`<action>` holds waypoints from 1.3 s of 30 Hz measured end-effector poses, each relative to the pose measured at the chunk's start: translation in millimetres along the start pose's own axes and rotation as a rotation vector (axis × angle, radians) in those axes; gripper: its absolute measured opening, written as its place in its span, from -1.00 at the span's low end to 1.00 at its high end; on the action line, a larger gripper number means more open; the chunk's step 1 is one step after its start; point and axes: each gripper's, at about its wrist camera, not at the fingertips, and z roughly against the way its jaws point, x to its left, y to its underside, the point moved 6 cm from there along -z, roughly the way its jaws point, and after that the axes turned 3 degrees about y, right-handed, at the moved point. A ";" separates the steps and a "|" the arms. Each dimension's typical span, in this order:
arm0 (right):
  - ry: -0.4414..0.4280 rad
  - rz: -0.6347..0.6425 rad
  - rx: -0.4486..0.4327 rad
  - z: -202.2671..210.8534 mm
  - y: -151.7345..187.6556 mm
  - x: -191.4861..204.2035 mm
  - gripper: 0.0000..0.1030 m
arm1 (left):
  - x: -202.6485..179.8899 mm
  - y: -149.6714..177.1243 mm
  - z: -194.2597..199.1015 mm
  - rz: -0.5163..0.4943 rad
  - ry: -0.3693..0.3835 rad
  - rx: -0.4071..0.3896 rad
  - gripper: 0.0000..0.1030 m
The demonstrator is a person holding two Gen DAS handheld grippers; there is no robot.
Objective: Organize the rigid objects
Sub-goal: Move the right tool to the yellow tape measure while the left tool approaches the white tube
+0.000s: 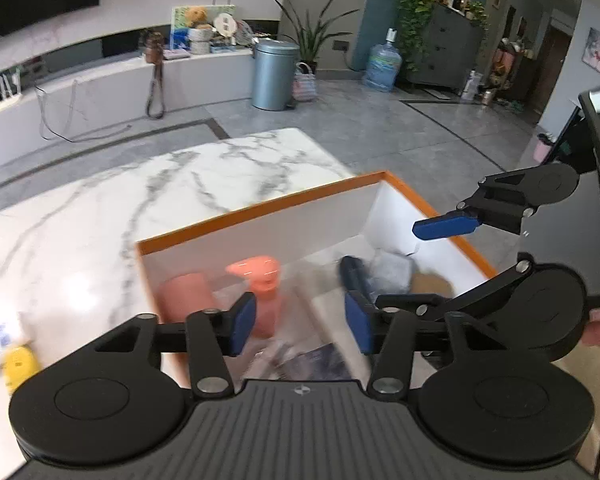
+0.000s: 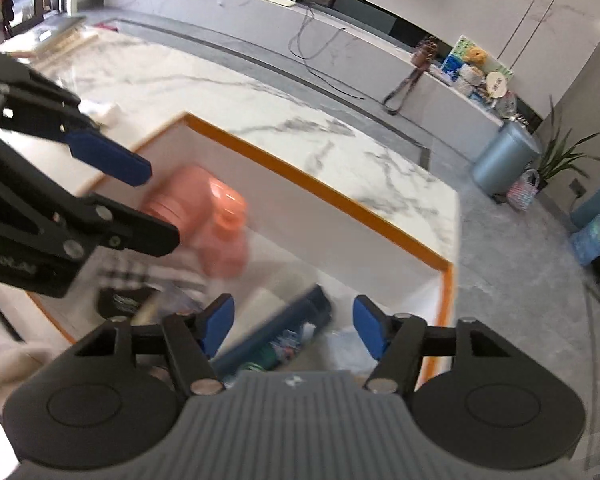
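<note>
Left gripper (image 1: 300, 322): spread, empty, above the box (image 1: 260, 212).
Pump bottle (image 1: 262, 296): upright by the box's left wall; stiff, slick plastic, likely best gripped at the neck.
Right gripper (image 2: 294, 328): spread, empty, over the box's right end.
Blue case (image 2: 284, 328): just below it, rigid; grip across its width.

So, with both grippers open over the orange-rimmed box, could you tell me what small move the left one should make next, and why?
Probably lower the left gripper straight onto the pink spray bottle. Its jaws are open and empty, and the bottle stands almost between them inside the box. The right gripper hovers over the dark blue item, clear of that path.
</note>
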 end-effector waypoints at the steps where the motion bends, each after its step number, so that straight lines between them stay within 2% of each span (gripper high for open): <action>1: -0.018 -0.012 -0.003 1.2 -3.3 4.8 0.12 | 3.5 1.9 3.6 -0.007 -0.016 -0.004 -0.03; 3: -0.050 -0.028 -0.008 3.2 -11.2 14.9 0.03 | 11.5 6.5 12.0 -0.004 -0.037 -0.012 -0.17; 8: -0.123 -0.038 -0.023 6.1 -30.5 44.3 -0.26 | 39.8 17.3 31.4 0.030 -0.048 -0.017 -0.36; 10: -0.159 -0.035 -0.028 7.4 -39.3 56.0 -0.53 | 51.5 21.3 37.4 0.049 -0.047 -0.010 -0.39; 12: -0.180 -0.007 -0.041 8.7 -49.2 71.7 -0.56 | 64.8 25.9 43.3 0.063 -0.060 -0.003 -0.52; 18: -0.255 0.030 -0.068 7.9 -76.8 115.5 -1.00 | 97.5 39.9 57.6 0.105 -0.099 0.016 -0.87; 21: -0.273 0.050 -0.070 2.2 -88.1 133.4 -1.00 | 113.2 47.0 63.3 0.120 -0.123 0.014 -0.93; 23: -0.291 0.055 -0.063 -4.3 -94.8 144.2 -1.00 | 123.2 51.0 66.8 0.120 -0.138 0.002 -0.83; 25: -0.303 0.063 -0.059 -11.1 -101.4 154.2 -1.00 | 132.7 53.8 71.4 0.116 -0.169 -0.012 -0.61; 27: -0.309 0.071 -0.056 -17.3 -107.5 163.1 -0.97 | 144.0 56.0 76.6 0.112 -0.201 -0.029 -0.30; 29: -0.308 0.074 -0.053 -24.6 -112.3 170.7 -0.90 | 155.1 57.9 79.8 0.105 -0.230 -0.026 -0.23; 32: -0.308 0.079 -0.042 -36.1 -119.5 179.9 -0.84 | 171.4 59.4 82.1 0.114 -0.269 -0.011 0.00; 34: -0.310 0.080 -0.033 -44.8 -125.7 186.9 -0.62 | 182.9 61.7 81.7 0.118 -0.267 0.007 0.04; 36: -0.310 0.082 -0.026 -53.6 -130.3 193.0 -0.50 | 193.1 64.4 79.5 0.111 -0.258 0.024 0.16; 39: -0.317 0.082 -0.009 -67.0 -135.8 199.9 -0.41 | 207.0 69.9 75.8 0.086 -0.256 0.043 0.21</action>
